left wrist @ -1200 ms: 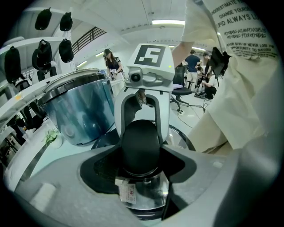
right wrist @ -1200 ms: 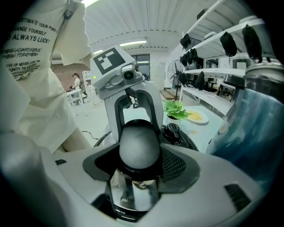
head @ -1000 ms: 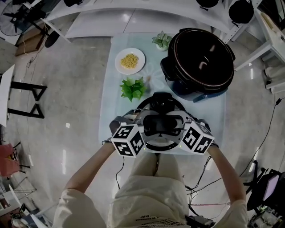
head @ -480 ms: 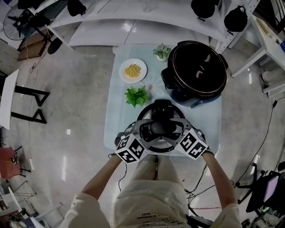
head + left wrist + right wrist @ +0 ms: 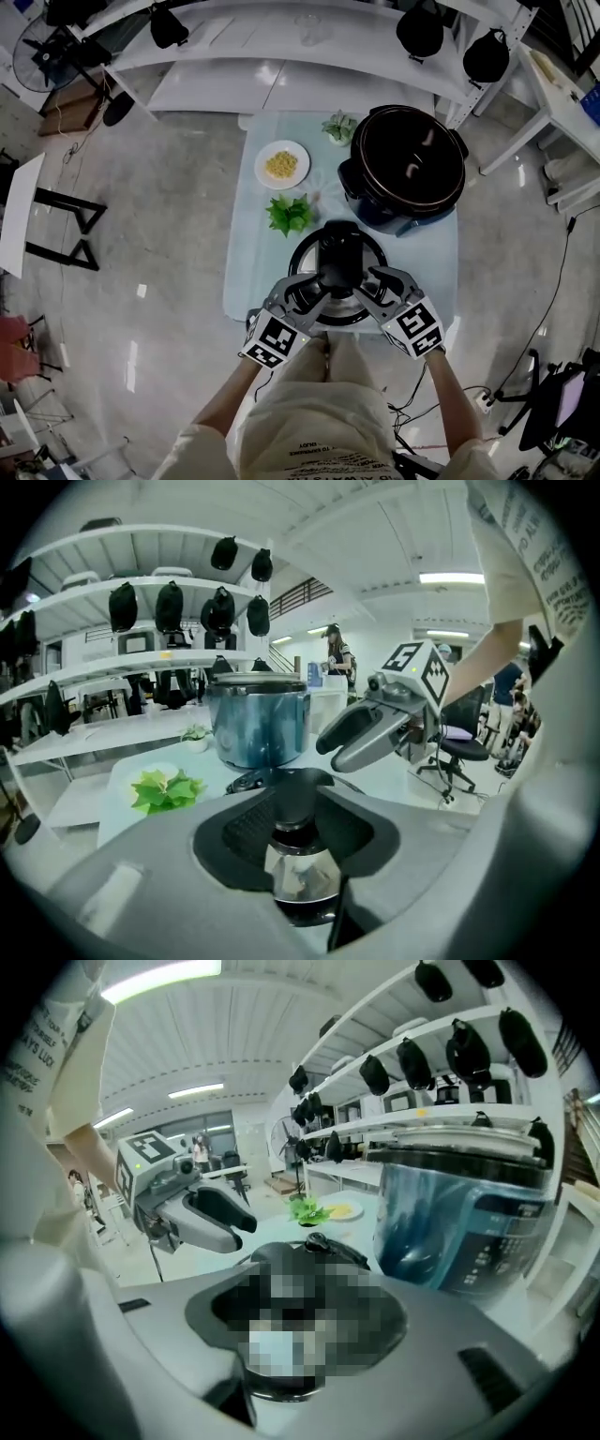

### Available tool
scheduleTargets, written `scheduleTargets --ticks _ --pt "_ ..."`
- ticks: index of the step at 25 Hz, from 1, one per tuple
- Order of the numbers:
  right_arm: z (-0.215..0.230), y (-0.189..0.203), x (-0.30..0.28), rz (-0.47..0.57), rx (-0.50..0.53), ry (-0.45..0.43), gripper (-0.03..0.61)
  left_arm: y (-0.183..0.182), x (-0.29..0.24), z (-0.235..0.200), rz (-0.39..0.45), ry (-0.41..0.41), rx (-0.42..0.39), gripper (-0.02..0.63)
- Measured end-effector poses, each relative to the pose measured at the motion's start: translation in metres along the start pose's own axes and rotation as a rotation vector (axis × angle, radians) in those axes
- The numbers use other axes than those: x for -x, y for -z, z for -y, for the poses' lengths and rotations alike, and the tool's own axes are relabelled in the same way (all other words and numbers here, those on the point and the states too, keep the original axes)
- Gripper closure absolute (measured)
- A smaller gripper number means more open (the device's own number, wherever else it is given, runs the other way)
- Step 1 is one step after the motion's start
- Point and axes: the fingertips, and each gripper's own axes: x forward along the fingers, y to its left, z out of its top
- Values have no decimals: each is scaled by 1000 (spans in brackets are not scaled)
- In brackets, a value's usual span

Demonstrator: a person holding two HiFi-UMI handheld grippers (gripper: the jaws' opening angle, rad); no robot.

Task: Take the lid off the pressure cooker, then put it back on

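Both grippers are sitting farther back than a second ago. Then they were bunched over the round, steel-rimmed lid [image 5: 339, 267] with its bulky black handle, hiding most of it. Now the left gripper [image 5: 314, 289] and the right gripper [image 5: 373, 286] are overlapping only its near half, one from each side, and the lid is showing almost whole. It is lying flat on the pale blue table [image 5: 253, 272], its handle midway between the two pairs of fingers and just ahead of their tips. Both sets of jaws are closing and released, their pads pressing on nothing. Each gripper view is showing the other gripper's fingers hanging in the air, empty. Beyond the fingertips, apart from the lid, the open dark-blue pressure cooker pot [image 5: 403, 183] is standing.
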Motion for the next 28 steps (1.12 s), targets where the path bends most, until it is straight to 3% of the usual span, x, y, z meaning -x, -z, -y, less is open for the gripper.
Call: scheduleTargets --ticks 3,7,16,28 --pt "2 -15 13 57 -43 53 488 -11 10 -1 38 -35 12 503" --pt "0 -37 30 143 -82 86 540 -29 27 -7 100 -85 51 543" --pt "2 -82 72 308 -119 162 572 -62 63 -20 209 -175 98 580" --pt "3 -124 120 493 -208 222 574 -92 108 -36 303 -261 103 588"
